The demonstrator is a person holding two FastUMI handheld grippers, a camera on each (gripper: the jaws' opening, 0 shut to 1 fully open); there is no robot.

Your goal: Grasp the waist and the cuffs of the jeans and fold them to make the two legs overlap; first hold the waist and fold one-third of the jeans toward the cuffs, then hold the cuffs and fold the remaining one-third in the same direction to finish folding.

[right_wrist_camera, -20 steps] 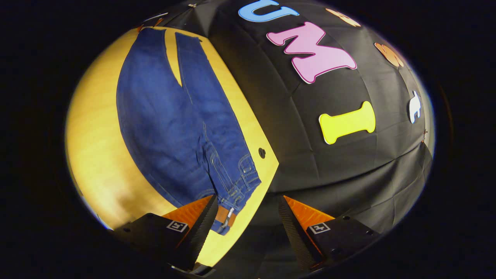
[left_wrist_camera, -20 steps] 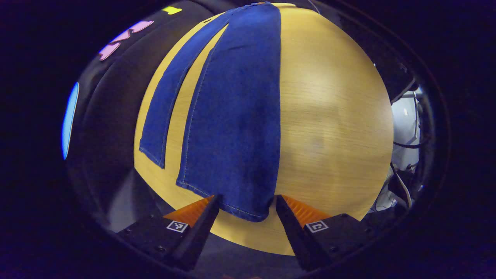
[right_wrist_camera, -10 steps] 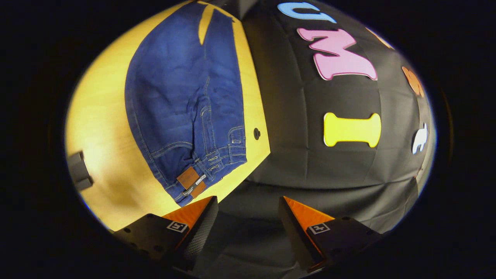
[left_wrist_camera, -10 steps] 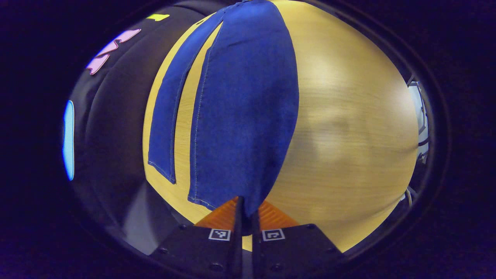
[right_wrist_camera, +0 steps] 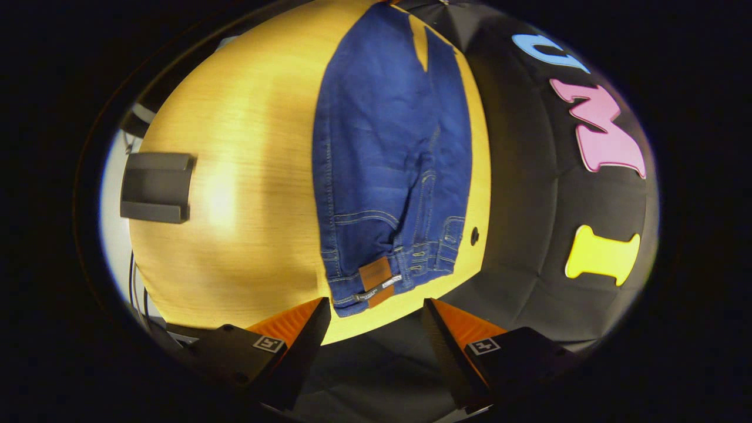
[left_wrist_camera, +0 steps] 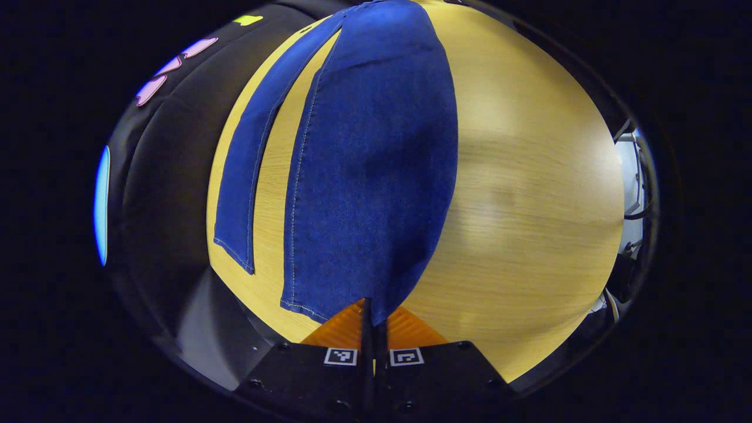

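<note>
Blue jeans (left_wrist_camera: 364,164) lie flat on a yellow wooden table (left_wrist_camera: 529,194), legs running away from me in the left gripper view. My left gripper (left_wrist_camera: 370,311) is shut on the near leg's cuff at its corner; the far leg (left_wrist_camera: 247,158) lies apart to the left. In the right gripper view the jeans (right_wrist_camera: 388,153) show waist-first, with a brown patch on the waistband (right_wrist_camera: 376,276). My right gripper (right_wrist_camera: 376,311) stands open just short of the waistband, fingers apart, nothing between them.
A dark grey block (right_wrist_camera: 155,187) sits on the table (right_wrist_camera: 247,176) at the left of the right gripper view. A small dark hole (right_wrist_camera: 474,236) marks the tabletop beside the waist. White equipment and cables (left_wrist_camera: 631,194) lie beyond the table's right edge.
My left gripper shut on the near leg's cuff. The right gripper swung round from the table's corner and now faces the waistband square on, still open.
</note>
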